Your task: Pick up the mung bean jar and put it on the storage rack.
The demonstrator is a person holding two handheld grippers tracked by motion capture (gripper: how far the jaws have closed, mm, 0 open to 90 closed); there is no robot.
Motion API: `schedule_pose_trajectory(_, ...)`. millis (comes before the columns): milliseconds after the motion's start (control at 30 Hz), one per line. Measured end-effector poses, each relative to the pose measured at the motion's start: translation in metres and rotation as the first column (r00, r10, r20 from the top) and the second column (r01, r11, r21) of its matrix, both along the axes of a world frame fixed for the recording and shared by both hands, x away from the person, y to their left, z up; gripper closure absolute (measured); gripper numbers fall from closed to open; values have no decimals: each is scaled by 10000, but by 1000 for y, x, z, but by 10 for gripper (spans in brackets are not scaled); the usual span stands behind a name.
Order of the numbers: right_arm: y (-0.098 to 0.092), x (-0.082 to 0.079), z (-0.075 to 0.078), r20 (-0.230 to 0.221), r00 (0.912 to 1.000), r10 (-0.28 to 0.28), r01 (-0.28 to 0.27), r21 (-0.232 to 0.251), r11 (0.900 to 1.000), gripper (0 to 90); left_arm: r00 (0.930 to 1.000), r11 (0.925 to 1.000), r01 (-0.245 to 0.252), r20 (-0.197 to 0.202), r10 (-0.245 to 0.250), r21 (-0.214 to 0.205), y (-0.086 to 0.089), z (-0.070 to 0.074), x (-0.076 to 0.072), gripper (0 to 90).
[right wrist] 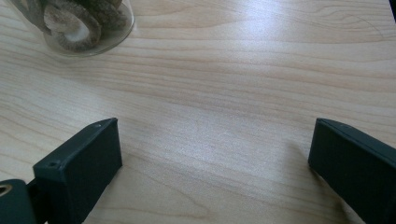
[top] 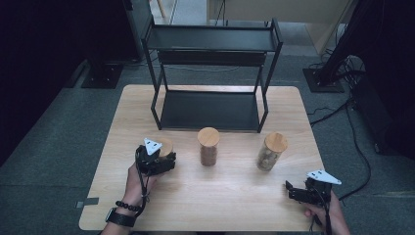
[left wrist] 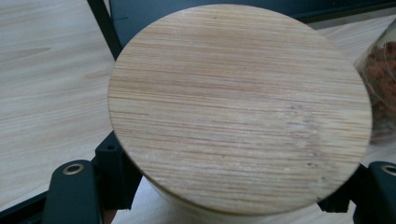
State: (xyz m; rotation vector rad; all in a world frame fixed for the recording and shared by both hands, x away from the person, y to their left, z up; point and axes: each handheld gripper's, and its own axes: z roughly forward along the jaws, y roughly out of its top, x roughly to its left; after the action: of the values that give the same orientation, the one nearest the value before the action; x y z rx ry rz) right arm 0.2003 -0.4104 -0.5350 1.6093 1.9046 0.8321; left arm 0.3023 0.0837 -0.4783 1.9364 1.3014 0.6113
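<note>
Left gripper (top: 161,159) clamps a jar (left wrist: 187,207), its body hidden beneath a round bamboo lid (left wrist: 240,107); right gripper (right wrist: 212,158) gapes over the pale woodgrain table (right wrist: 243,70).

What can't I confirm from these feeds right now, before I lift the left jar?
- Left jar contents: in the high view the left gripper covers its body; in the left gripper view its bamboo lid hides everything below.
- Middle jar contents: too small in the high view; cut off by the edge in the left gripper view.
- Right jar: top cropped in the right gripper view.

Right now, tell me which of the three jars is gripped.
The leftmost jar, clamped in the left gripper; the middle jar and right jar stand free.
</note>
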Motion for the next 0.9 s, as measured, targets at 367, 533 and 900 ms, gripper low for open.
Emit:
schedule_pose_trajectory(367,0,0,0,-4,10000,-4,4,1,10000,22,10000,9999,-13,33,14,-152,-8,6,18,256)
schedule_pose_trajectory(533,0,0,0,-2,10000,12,-12,24,10000,22,10000,9998,-10,-8,9,-176,-14,6,25,256)
schedule_pose_trajectory(900,1,0,0,33,10000,28,-28,-18,10000,23,10000,9994,-71,-67,69,-339,-25,10,41,256)
